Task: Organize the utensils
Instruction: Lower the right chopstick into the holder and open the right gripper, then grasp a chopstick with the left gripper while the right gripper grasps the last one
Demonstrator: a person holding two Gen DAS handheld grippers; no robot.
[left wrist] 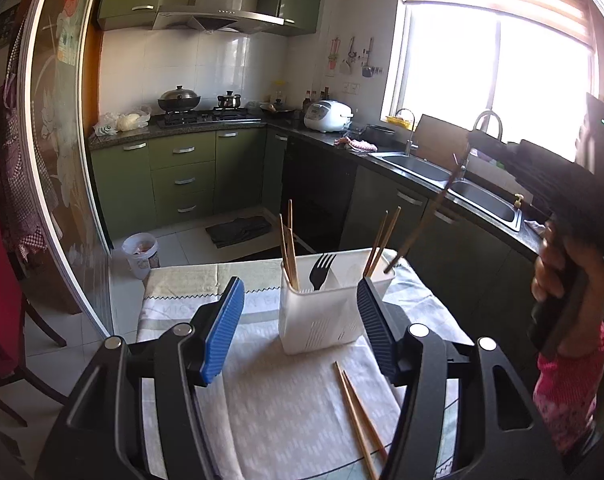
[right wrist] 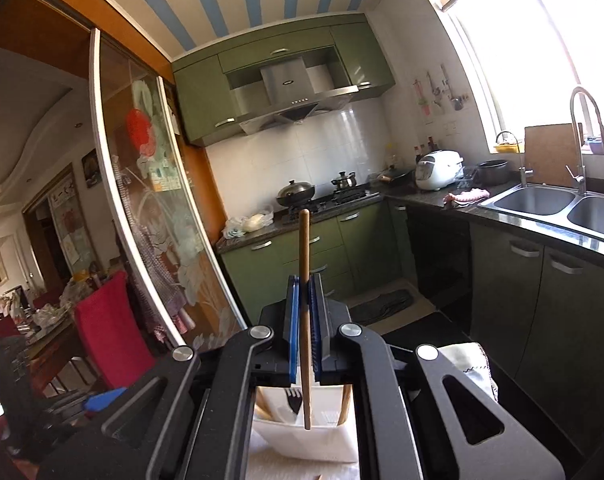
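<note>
The left tongs (left wrist: pixel 299 320) stand with their jaws parted and nothing between the pads, tilted downward over the counter. The right tongs (right wrist: pixel 305 328) are clamped tight on a single chopstick (right wrist: pixel 304 280), pointing close to level. In the left wrist view the right hand (left wrist: pixel 558 276) grips its handle high at the right edge, a pink patterned sleeve (left wrist: pixel 570 392) below it.

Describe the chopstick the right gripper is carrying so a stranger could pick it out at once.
Start at the cloth-covered table with the white utensil caddy holding a black fork. Above the caddy's right end, the right gripper has its jaws shut on one wooden chopstick. It alone hangs in the air; the others stand inside the caddy or lie as a loose pair on the cloth.
</note>
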